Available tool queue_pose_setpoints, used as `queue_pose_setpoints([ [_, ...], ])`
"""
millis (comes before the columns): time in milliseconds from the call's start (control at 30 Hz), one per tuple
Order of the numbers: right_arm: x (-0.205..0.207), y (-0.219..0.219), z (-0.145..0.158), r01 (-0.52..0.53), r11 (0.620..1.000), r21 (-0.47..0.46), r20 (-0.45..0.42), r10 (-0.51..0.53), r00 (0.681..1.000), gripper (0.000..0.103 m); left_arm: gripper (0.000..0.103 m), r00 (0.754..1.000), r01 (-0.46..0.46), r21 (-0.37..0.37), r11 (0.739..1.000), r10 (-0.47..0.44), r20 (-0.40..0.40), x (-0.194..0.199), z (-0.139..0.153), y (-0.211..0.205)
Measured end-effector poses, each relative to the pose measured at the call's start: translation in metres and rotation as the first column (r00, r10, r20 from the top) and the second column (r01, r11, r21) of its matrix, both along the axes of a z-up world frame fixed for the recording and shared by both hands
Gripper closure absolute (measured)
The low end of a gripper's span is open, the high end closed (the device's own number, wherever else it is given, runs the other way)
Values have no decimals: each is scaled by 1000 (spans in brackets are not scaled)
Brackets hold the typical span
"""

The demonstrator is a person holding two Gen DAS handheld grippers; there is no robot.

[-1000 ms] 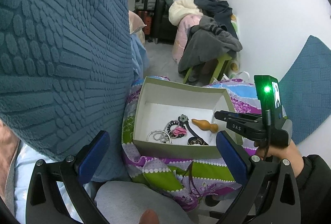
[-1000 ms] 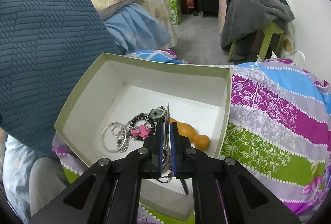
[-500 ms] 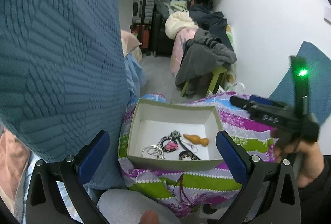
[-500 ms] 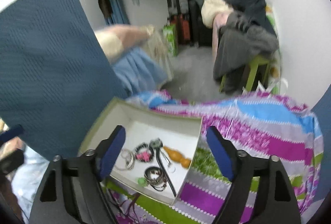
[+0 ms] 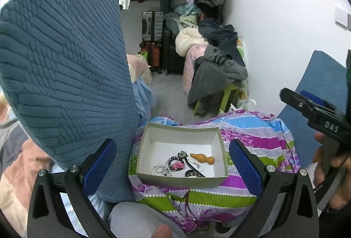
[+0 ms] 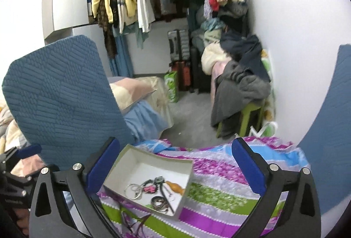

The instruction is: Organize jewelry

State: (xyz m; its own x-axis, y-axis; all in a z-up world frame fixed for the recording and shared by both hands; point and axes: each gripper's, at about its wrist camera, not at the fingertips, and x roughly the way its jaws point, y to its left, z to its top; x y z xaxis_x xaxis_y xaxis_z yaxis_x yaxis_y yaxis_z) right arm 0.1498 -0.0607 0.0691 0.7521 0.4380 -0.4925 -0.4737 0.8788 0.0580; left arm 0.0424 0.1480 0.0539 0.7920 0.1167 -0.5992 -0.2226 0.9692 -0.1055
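Resting on the striped floral cloth [image 5: 258, 143], the open cardboard box [image 5: 182, 181] holds, left to right, silver rings [image 5: 162, 170], a pink-charm beaded bracelet [image 5: 175, 163], a dark strap [image 5: 190, 166] and an orange gourd-shaped piece [image 5: 203, 158]. Both the left gripper [image 5: 172, 163] and the right gripper [image 6: 173, 168] stand spread wide and empty above the box, the right one having just opened. The right gripper's body reads "DAS".
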Motion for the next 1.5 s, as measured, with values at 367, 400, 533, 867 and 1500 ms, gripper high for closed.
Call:
queue_pose_setpoints([
  [367,-42,-18,-15,18,1000,11,-10,-18,1000,0,1,1000,17,22,1000,-17,16,-20,3,-20],
  [400,-45,-18,-19,19,1000,-4,-12,-19,1000,0,1,1000,23,21,1000,-23,17,-21,0,-21],
  [533,-53,-24,-44,30,999,-18,-51,-31,998,0,1,1000,21,16,1000,-21,1,-18,-17,-22],
  [867,-67,-25,-78,37,999,-26,-124,-40,992,0,1,997,37,-13,999,-37,-62,-11,-51,-23],
  [1500,-70,-26,-77,103,994,-17,-99,-105,990,0,1,996,36,-9,999,-36,-79,-15,-58,-22],
])
